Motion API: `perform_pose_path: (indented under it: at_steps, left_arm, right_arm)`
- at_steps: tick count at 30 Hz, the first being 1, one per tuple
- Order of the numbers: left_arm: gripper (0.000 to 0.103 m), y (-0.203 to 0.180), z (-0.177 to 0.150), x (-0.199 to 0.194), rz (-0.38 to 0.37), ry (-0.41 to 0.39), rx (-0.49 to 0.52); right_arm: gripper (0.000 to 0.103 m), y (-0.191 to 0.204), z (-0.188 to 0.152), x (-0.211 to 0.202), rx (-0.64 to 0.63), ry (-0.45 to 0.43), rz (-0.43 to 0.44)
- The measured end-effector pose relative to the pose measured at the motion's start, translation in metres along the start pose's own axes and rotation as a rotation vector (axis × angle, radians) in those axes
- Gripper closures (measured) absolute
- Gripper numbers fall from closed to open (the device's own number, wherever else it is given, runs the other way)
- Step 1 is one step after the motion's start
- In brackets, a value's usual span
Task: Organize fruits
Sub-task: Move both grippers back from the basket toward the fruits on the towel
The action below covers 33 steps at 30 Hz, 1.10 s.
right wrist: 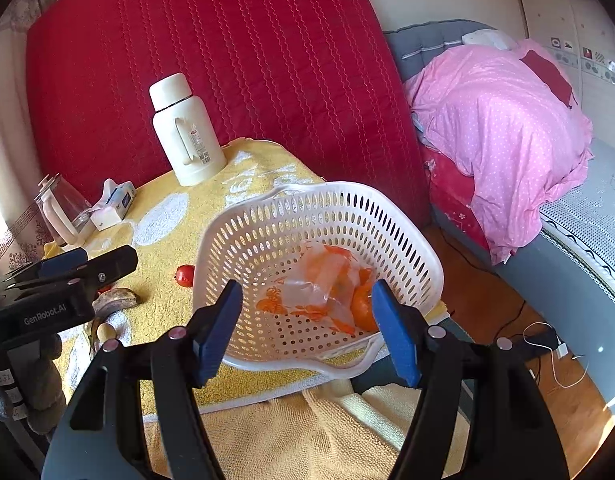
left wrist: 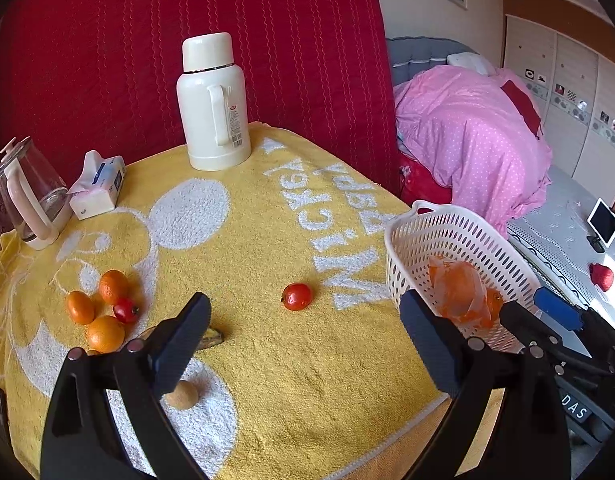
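Observation:
A white perforated basket [left wrist: 419, 236] [right wrist: 267, 224] stands at the table's right edge, holding an orange plastic bag [left wrist: 457, 292] [right wrist: 319, 292] and an orange [right wrist: 363, 308]. A lone tomato [left wrist: 296, 296] [right wrist: 185, 275] lies mid-table. Three oranges [left wrist: 105, 332] and a small tomato [left wrist: 126, 310] cluster at the left. A dark banana [left wrist: 211, 338] [right wrist: 115, 300] and a small tan fruit [left wrist: 182, 396] [right wrist: 106, 332] lie near my left gripper [left wrist: 307, 344], which is open and empty above the towel. My right gripper [right wrist: 307, 332] is open and empty over the basket's near rim.
A yellow Mickey towel [left wrist: 267, 360] covers the table. A white thermos [left wrist: 211, 104] stands at the back, with a tissue pack [left wrist: 97, 186] and a glass kettle [left wrist: 31, 196] at the back left. A red quilted panel is behind; a bed with pink bedding [left wrist: 475, 136] is right.

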<state>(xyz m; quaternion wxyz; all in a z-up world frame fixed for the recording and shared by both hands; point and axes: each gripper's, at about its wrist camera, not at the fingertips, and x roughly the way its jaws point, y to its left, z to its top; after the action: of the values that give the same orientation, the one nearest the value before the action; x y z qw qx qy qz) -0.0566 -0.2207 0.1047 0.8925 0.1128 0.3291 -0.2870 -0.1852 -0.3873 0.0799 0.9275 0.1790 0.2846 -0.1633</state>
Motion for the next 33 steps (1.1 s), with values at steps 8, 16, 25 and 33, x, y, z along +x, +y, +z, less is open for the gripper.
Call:
perform_pose_path:
  at_steps: [8, 16, 25, 33]
  left_arm:
    - [0.008, 0.013, -0.008, -0.003, 0.006, 0.006, -0.032]
    - [0.008, 0.037, -0.018, -0.005, 0.021, 0.014, -0.082]
    - [0.008, 0.083, -0.028, -0.015, 0.106, 0.006, -0.15]
    - [0.008, 0.136, -0.046, -0.022, 0.189, 0.017, -0.23]
  right_arm:
    - [0.034, 0.01, 0.0, -0.006, -0.011, -0.014, 0.013]
    - [0.034, 0.029, -0.001, -0.008, -0.04, -0.014, 0.034]
    - [0.034, 0.057, -0.004, -0.003, -0.083, 0.005, 0.065]
    - [0.034, 0.08, -0.01, 0.002, -0.124, 0.03, 0.101]
